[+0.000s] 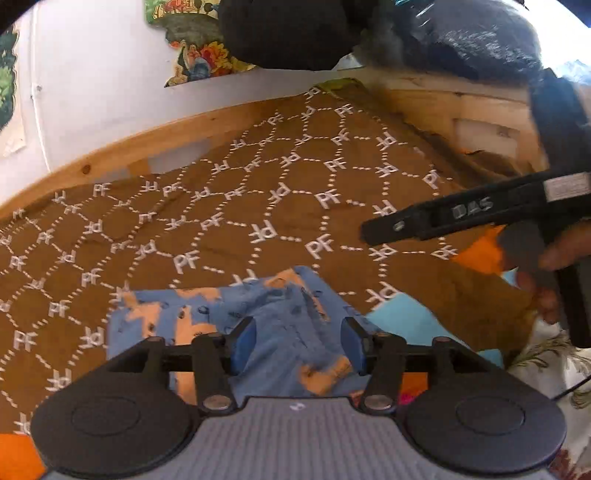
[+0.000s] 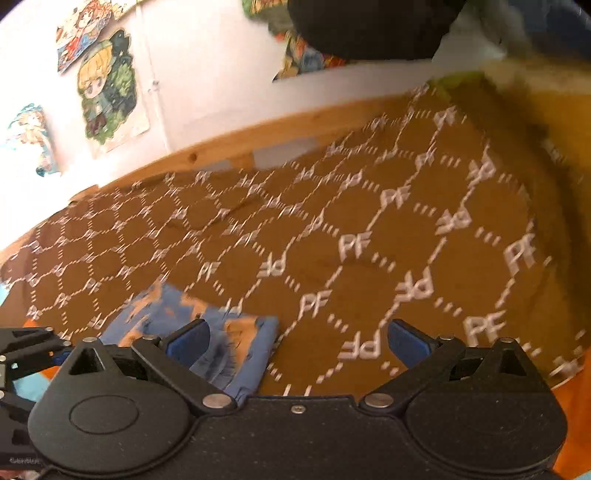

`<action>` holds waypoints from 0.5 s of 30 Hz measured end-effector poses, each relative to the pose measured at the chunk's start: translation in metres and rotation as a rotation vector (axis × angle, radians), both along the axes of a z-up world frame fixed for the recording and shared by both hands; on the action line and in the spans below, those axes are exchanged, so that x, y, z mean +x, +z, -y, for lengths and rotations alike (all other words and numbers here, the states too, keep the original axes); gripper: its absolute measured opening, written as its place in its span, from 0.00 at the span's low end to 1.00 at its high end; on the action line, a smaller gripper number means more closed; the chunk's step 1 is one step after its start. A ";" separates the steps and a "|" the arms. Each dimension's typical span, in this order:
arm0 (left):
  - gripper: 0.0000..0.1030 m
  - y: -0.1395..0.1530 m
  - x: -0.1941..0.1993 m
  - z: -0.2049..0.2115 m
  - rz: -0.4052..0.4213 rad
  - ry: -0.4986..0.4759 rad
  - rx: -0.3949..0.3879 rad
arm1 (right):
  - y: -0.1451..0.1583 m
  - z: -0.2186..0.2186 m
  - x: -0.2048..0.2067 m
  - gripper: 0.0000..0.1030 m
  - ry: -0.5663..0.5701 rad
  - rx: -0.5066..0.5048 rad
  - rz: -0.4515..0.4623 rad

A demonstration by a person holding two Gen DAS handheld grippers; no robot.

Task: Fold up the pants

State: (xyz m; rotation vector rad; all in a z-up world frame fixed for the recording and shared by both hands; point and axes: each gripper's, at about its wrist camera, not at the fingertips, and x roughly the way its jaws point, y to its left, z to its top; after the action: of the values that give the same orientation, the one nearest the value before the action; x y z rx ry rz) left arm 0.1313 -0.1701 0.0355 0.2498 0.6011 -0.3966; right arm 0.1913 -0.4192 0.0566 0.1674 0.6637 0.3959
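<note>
The pants [image 1: 221, 325] are blue with orange patches and lie folded in a small bundle on the brown blanket [image 1: 221, 206]. My left gripper [image 1: 300, 341] is open, its blue pads on either side of the bundle's right part, just above it. My right gripper [image 2: 299, 341] is open and empty; the pants [image 2: 221, 343] lie by its left finger, over the brown blanket [image 2: 369, 229]. The right gripper also shows in the left wrist view [image 1: 424, 225] at the right, above the blanket.
A wooden bed frame [image 1: 110, 158] runs along the blanket's far edge against a white wall with cartoon posters [image 2: 107, 88]. Dark bundles [image 1: 295, 33] sit at the far end. Orange and light blue bedding [image 1: 480, 254] shows at the near right.
</note>
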 end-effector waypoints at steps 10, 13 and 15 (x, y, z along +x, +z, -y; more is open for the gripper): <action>0.61 -0.026 0.003 -0.006 -0.081 -0.034 0.083 | -0.021 -0.049 0.013 0.74 0.234 0.061 0.009; 0.50 -0.029 0.007 -0.009 -0.126 -0.050 0.070 | -0.027 -0.061 0.024 0.57 0.256 0.055 -0.006; 0.43 -0.028 0.011 -0.012 -0.152 -0.048 0.046 | -0.030 -0.066 0.030 0.45 0.260 0.060 -0.024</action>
State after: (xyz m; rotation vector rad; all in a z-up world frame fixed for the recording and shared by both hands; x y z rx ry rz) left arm 0.1424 -0.1583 0.0076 0.2803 0.7552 -0.4509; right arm 0.2214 -0.3533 0.0264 0.1436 0.7003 0.6649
